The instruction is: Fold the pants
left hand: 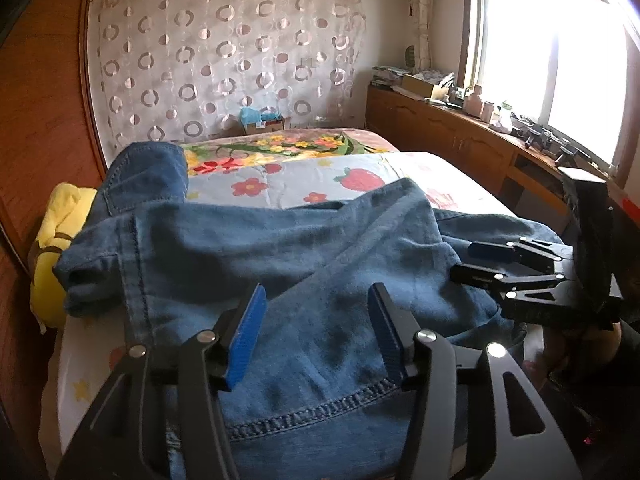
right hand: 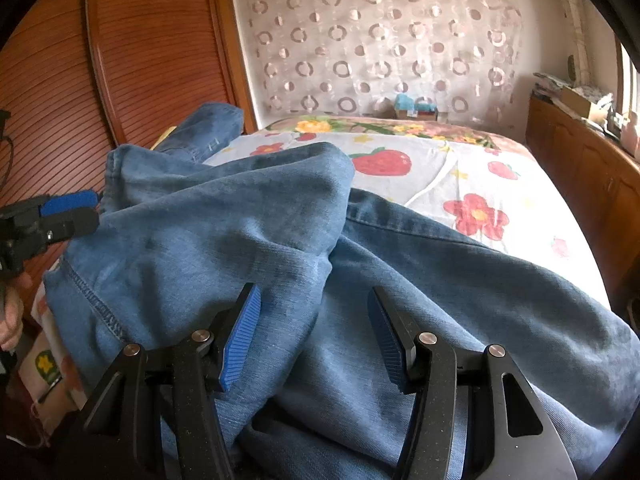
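Blue denim pants [left hand: 320,248] lie crumpled on the near end of the bed, one leg thrown over the other and a hem [left hand: 148,168] sticking up at the back left. My left gripper [left hand: 316,320] hovers over the cloth near a stitched seam [left hand: 320,412], open, with nothing pinched between its blue pads. My right gripper [right hand: 314,328] is open too, above the pants [right hand: 280,232] where the folded leg meets the lower layer. Each gripper shows in the other's view: the right gripper [left hand: 476,260] at the right, the left gripper [right hand: 76,208] at the far left.
The bed carries a flowered, strawberry-print sheet [left hand: 304,180]. A yellow cushion [left hand: 56,248] sits at its left edge against a wooden slatted wardrobe [right hand: 60,92]. A cluttered wooden cabinet [left hand: 460,132] runs under the window on the right. A person's hand [right hand: 12,312] holds the left gripper.
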